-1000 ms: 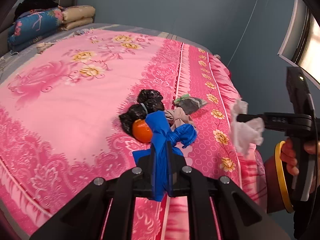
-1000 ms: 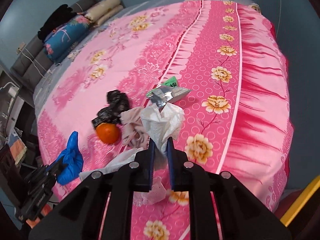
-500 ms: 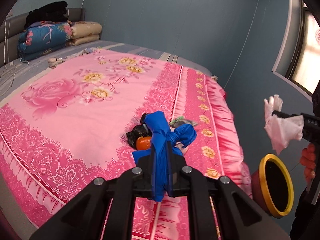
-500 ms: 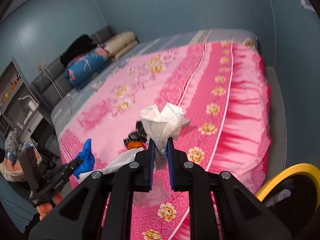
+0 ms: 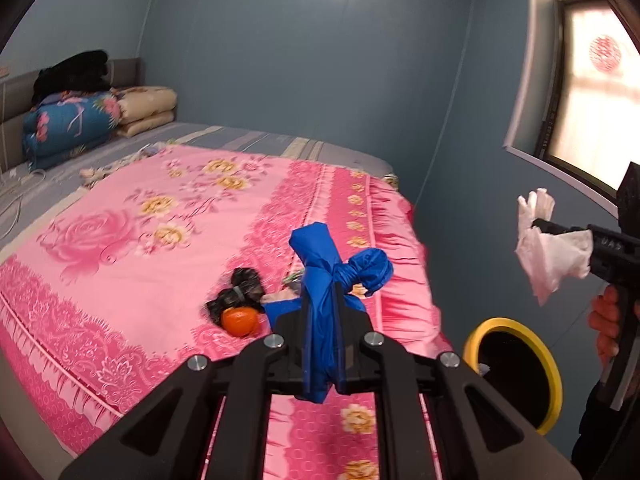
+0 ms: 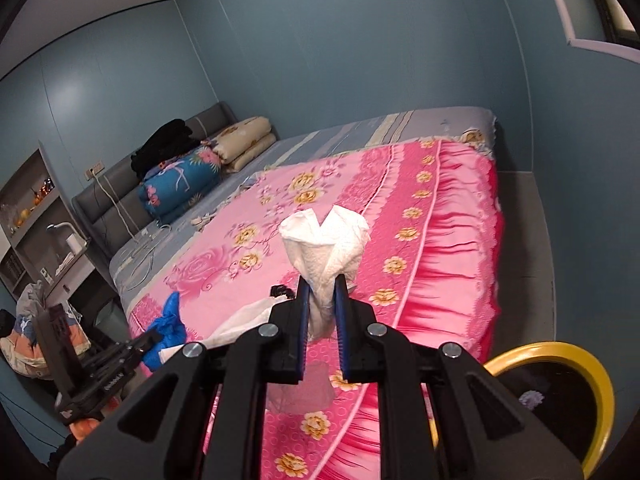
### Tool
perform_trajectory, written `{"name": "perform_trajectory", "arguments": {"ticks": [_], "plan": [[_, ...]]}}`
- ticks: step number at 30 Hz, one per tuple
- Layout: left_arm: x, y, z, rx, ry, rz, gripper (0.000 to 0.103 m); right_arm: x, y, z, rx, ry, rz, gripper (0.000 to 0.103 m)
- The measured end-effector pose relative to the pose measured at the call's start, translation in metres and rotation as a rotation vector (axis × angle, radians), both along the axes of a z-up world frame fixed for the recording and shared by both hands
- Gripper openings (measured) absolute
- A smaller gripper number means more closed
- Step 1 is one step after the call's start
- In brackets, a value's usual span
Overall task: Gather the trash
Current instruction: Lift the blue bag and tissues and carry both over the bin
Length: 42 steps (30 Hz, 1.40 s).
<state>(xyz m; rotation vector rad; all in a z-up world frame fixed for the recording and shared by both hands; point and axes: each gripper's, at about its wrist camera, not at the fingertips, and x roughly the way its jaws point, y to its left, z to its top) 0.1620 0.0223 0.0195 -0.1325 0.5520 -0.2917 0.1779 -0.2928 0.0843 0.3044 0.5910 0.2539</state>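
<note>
My left gripper (image 5: 326, 300) is shut on a knotted blue plastic bag (image 5: 340, 268), held in the air above the near part of the pink bed. My right gripper (image 6: 322, 284) is shut on a crumpled white tissue (image 6: 326, 244); the left wrist view shows that tissue (image 5: 548, 248) hanging at the right, above a yellow-rimmed trash bin (image 5: 516, 364). Still lying on the bedspread are an orange (image 5: 239, 321), a black plastic bag (image 5: 240, 292) and scraps mostly hidden behind the blue bag. The bin (image 6: 560, 396) sits low right in the right wrist view.
The pink floral bedspread (image 5: 132, 248) covers a wide bed against blue walls. Folded quilts (image 5: 80, 124) and dark clothes are piled at the headboard. A window (image 5: 592, 92) is on the right. A person's hand (image 5: 608, 320) grips the right gripper's handle. Shelves (image 6: 36, 216) stand left.
Both grippers have risen and drawn back from the bed with their loads. The trash pile has shrunk in view, and the yellow-rimmed bin has come into sight beside the bed.
</note>
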Motion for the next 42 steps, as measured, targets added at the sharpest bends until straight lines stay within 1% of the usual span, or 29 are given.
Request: {"name": "perform_trajectory", "arguments": {"ticks": [9, 15, 18, 26, 30, 36, 42], "plan": [[-0.021, -0.059, 0.024, 0.035, -0.052, -0.098, 0.008, -0.031, -0.051, -0.001, 0.021, -0.019, -0.072, 0.012], [-0.028, -0.089, 0.032, 0.045, -0.075, -0.162, 0.008, -0.055, -0.083, -0.003, 0.028, -0.042, -0.13, 0.012], [-0.031, -0.105, 0.034, 0.059, -0.086, -0.191, 0.008, -0.063, -0.092, -0.006, 0.021, -0.048, -0.153, 0.012], [-0.033, -0.144, 0.034, 0.095, -0.102, -0.255, 0.008, -0.076, -0.115, -0.022, 0.008, -0.031, -0.202, 0.012], [-0.036, -0.166, 0.032, 0.124, -0.115, -0.285, 0.008, -0.081, -0.128, -0.032, 0.014, -0.016, -0.224, 0.012], [-0.041, -0.195, 0.027, 0.142, -0.121, -0.335, 0.008, -0.088, -0.145, -0.05, 0.025, 0.014, -0.251, 0.012], [-0.041, -0.222, 0.016, 0.166, -0.112, -0.378, 0.008, -0.101, -0.153, -0.062, -0.022, 0.012, -0.317, 0.012]]}}
